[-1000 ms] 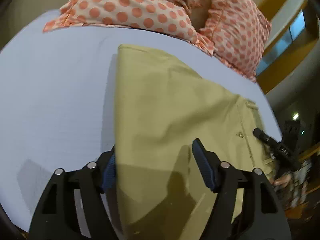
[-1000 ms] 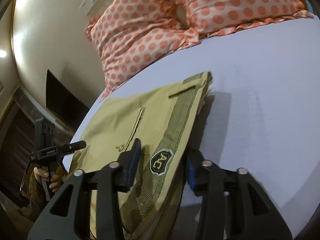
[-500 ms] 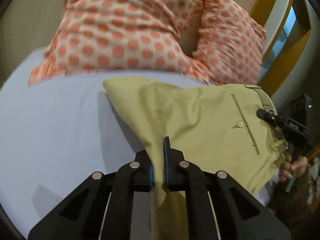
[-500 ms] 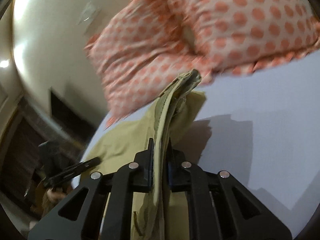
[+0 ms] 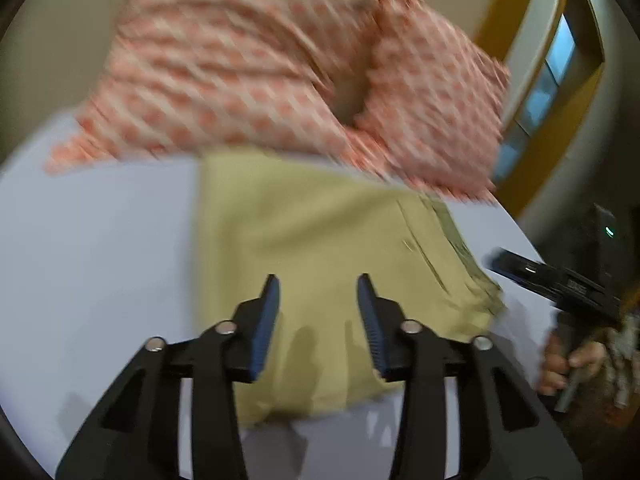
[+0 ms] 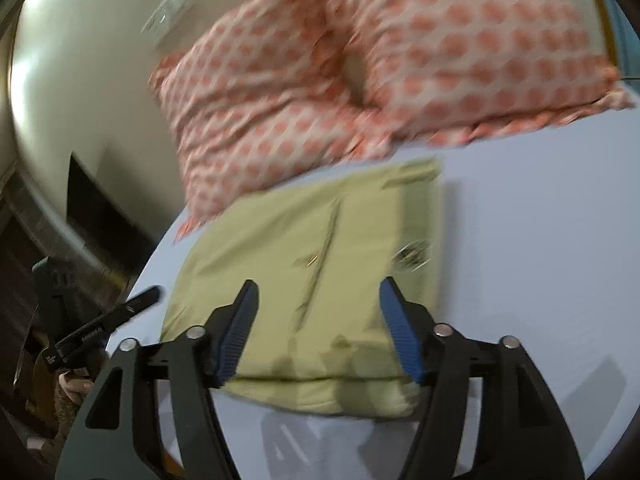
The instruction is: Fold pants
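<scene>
The khaki pants (image 5: 320, 248) lie folded in a flat rectangle on the pale bed sheet (image 5: 100, 248), just in front of the pillows. They also show in the right wrist view (image 6: 320, 264), with the waistband and its patch on the right side. My left gripper (image 5: 318, 312) is open and empty, above the near edge of the pants. My right gripper (image 6: 318, 320) is open and empty, also over the near edge. Both views are blurred by motion.
Two orange-dotted pillows (image 5: 280, 64) lean at the head of the bed, also in the right wrist view (image 6: 380, 60). The right gripper's body and the hand holding it (image 5: 560, 292) show at the bed's right edge. The sheet (image 6: 540, 240) is bare beside the pants.
Both grippers were shut on the pants and lifting them half a second ago. Now both have opened and let go, and the pants lie folded closer to the pillows.
</scene>
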### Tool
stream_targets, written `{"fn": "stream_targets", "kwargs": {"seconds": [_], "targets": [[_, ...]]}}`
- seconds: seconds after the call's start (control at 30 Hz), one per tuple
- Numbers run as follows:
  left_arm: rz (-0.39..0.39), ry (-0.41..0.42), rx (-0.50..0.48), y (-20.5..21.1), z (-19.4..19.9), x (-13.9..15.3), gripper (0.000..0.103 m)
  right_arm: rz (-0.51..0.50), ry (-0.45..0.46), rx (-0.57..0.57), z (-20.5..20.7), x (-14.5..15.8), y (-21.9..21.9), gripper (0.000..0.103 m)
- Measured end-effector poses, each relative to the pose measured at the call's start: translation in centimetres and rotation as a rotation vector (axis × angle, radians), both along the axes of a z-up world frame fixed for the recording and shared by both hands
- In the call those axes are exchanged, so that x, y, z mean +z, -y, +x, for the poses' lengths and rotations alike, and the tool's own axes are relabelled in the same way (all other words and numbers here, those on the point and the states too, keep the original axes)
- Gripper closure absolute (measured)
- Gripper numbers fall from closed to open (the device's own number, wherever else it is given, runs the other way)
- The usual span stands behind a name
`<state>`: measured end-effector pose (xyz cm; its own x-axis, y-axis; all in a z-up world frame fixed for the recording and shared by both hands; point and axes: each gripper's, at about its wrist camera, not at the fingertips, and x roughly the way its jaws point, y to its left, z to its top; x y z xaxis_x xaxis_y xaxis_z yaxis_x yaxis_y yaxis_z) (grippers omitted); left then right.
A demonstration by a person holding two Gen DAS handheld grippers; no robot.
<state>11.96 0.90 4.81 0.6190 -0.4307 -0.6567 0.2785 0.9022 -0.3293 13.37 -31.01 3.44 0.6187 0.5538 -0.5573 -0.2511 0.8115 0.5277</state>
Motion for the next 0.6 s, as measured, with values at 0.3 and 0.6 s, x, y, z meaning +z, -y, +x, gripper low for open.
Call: {"fn": "stream_targets", "kwargs": {"seconds": [0.3,0.6], "targets": [[0.176,-0.053,0.031,2.8,-2.1,-2.0,0.026,-0.243,-0.029,-0.056,-1.2,0.0,-4.0,0.015],[0.289,-0.114,0.122,1.5,-9.1,-4.0,0.007,-0.403,-0.010,-0.074,-8.6,-1.7,-6.6,0.001]]}}
